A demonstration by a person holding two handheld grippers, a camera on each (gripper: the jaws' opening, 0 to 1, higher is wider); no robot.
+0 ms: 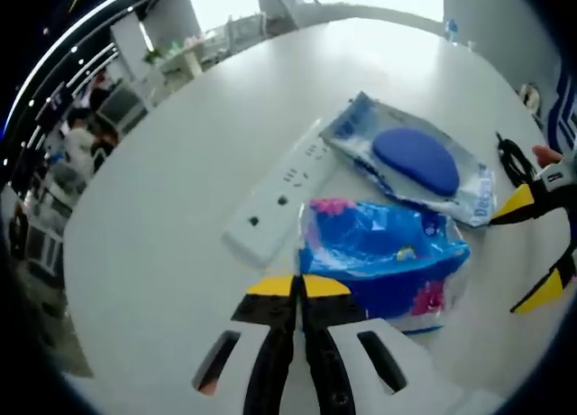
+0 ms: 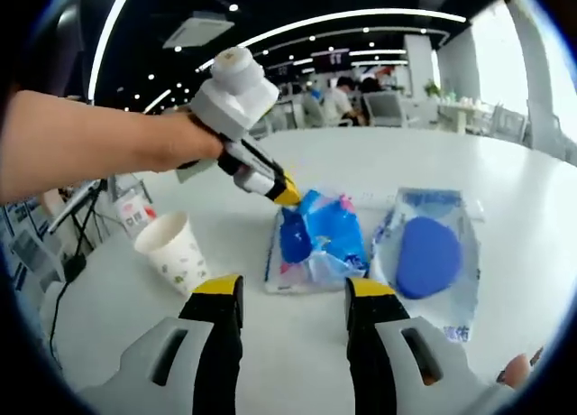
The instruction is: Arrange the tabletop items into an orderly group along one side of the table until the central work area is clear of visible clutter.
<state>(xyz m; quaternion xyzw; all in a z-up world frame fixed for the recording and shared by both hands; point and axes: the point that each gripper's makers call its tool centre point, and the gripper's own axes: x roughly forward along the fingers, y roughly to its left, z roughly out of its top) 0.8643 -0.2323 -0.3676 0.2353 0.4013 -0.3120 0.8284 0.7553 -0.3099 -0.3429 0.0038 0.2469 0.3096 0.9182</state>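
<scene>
Now the left hand-held gripper (image 1: 297, 289) sits with jaws closed at the edge of the blue plastic packet (image 1: 383, 257) on the tabletop (image 1: 162, 253); whether it pinches film is unclear. The right hand-held gripper (image 2: 293, 293) hovers wide open, empty; the packet looks light, soft, slippery, best pinched at a sealed edge.

Cup (image 2: 173, 250) left of two packets (image 2: 317, 239)

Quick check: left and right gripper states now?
Left gripper: shut, tips at the blue packet, holding nothing visible.
Right gripper: open, empty.

Left hand-held gripper (image 1: 298, 287) closed, right hand-held gripper (image 2: 293, 293) agape
</scene>
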